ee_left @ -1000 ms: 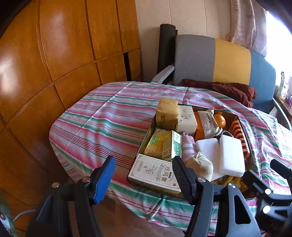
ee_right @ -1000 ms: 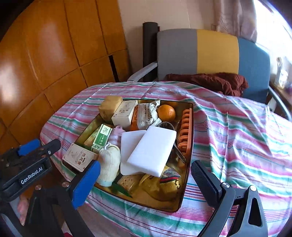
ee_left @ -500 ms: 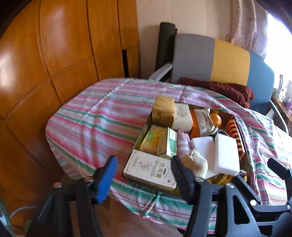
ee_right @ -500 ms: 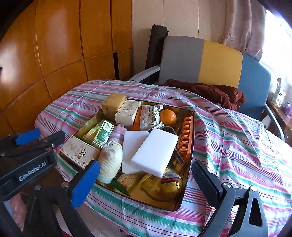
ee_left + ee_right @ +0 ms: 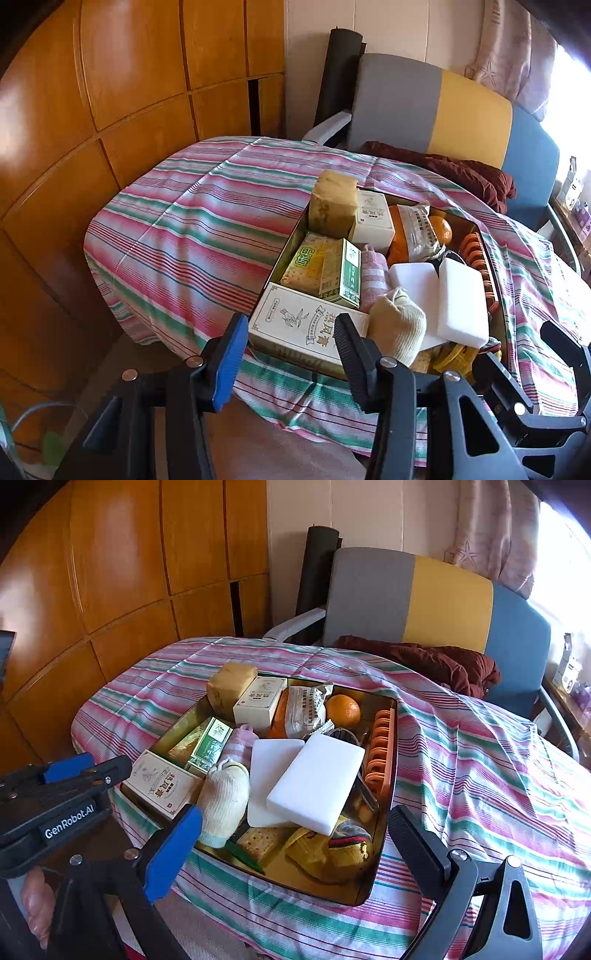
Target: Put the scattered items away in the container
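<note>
A gold metal tray [image 5: 391,760] sits on the striped tablecloth and holds many items: white foam blocks [image 5: 314,779], a cream sock [image 5: 223,797], boxes [image 5: 162,782], an orange [image 5: 343,709], an orange clip rack [image 5: 380,749], crackers and a yellow pouch. The same tray [image 5: 284,254] shows in the left wrist view with the box [image 5: 303,325] at its near end. My left gripper [image 5: 288,354] is open and empty, off the table's near edge. My right gripper [image 5: 295,845] is open and empty, before the tray's near rim. The left gripper also shows in the right wrist view [image 5: 66,775].
The table has a pink, green and white striped cloth [image 5: 480,775]. A grey, yellow and blue chair [image 5: 413,598] with a maroon cloth [image 5: 436,661] stands behind it. Wooden panel walls [image 5: 110,92] run along the left. A black roll [image 5: 314,572] leans beside the chair.
Both grippers have drawn back and up from the tray; the table looks farther away. Both stay open and empty. Nothing in the tray moved.
</note>
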A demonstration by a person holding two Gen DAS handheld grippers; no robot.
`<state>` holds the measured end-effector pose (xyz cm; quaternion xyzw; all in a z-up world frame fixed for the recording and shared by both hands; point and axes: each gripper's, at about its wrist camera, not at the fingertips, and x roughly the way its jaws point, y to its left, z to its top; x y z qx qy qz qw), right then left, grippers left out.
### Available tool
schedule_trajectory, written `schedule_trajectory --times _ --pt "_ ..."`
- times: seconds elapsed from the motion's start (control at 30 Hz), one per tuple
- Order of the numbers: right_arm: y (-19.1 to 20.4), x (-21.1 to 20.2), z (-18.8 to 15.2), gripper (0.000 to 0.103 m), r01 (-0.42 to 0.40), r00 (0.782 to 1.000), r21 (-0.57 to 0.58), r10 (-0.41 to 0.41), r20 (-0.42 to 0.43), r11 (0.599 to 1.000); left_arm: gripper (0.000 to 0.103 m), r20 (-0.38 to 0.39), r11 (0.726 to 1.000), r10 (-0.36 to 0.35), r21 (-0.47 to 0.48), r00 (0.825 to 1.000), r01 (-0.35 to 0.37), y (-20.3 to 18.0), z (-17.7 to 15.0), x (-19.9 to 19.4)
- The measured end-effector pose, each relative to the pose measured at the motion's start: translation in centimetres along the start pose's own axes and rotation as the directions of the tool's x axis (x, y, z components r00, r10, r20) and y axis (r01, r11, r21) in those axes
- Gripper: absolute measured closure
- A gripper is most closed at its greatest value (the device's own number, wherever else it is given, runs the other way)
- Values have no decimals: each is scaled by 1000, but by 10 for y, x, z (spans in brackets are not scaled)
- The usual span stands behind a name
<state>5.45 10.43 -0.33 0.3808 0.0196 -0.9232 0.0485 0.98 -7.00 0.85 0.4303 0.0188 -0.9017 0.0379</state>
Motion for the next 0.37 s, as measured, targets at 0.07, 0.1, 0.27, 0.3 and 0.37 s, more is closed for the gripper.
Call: schedule_trajectory --times 0.07,0.1,0.27,0.3,0.37 --pt "1 1 0 2 0 1000 0 0 -1 1000 53 0 1000 5 0 1000 -5 0 0 0" --pt "1 1 0 2 0 1000 -1 0 -1 1000 53 3 1000 13 1 1000 -13 0 0 0" --pt "2 1 0 2 -1 1000 -2 1 0 1000 55 27 999 39 7 999 -40 2 0 0" --pt "2 1 0 2 -2 1000 -3 2 0 1000 55 26 999 36 4 999 -36 2 0 1" --pt "3 1 -1 2 -4 1000 -6 4 0 1000 55 23 999 32 3 999 -32 2 0 1"
